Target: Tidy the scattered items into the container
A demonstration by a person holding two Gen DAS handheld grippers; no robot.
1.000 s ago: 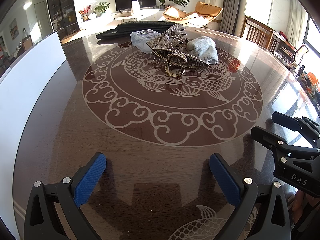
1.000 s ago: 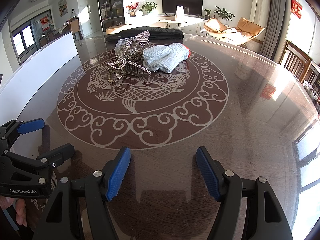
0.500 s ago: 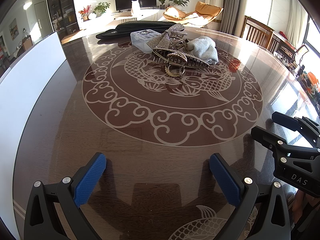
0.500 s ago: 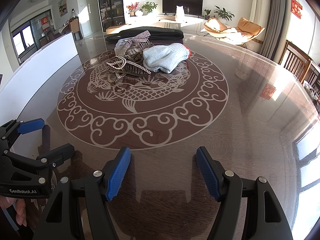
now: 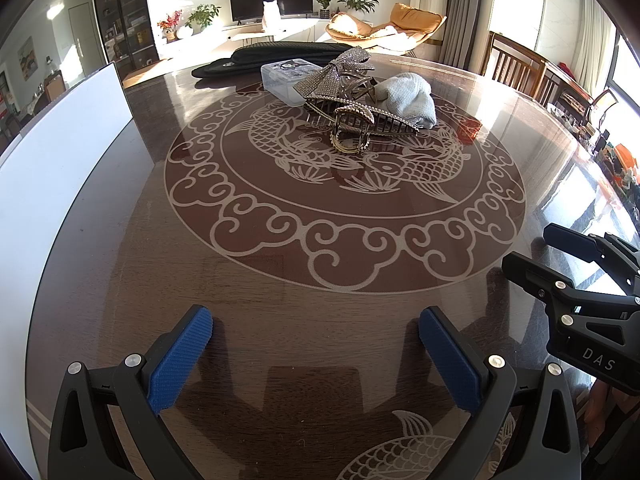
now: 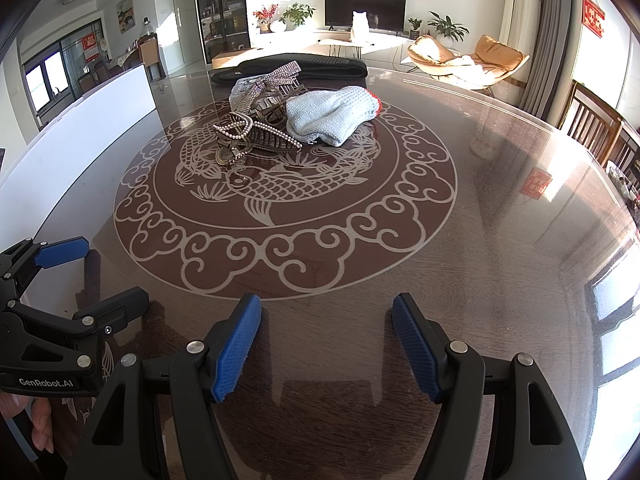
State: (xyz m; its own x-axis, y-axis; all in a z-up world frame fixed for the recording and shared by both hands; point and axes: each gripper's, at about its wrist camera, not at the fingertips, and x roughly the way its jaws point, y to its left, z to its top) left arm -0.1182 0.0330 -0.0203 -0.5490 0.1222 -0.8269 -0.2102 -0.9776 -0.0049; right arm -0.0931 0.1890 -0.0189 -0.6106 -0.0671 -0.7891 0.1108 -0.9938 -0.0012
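Note:
A pile of hair accessories sits at the far middle of the round table: a pearl-studded claw clip (image 5: 352,130) (image 6: 236,140), a long dark comb clip (image 5: 384,122) (image 6: 276,140) and a rhinestone bow (image 5: 340,70) (image 6: 266,80). A light blue knit glove (image 5: 412,98) (image 6: 332,114) lies beside them. A clear plastic container (image 5: 286,80) stands behind the pile, mostly hidden in the right wrist view. My left gripper (image 5: 316,344) (image 6: 76,272) is open and empty near the front edge. My right gripper (image 6: 326,336) (image 5: 544,252) is open and empty beside it.
A long black bag (image 5: 280,56) (image 6: 296,66) lies at the table's far edge. A white board (image 5: 60,152) (image 6: 92,120) stands along the left side. Wooden chairs (image 5: 516,64) (image 6: 596,120) stand at the right. The glossy table (image 5: 280,280) carries a fish inlay.

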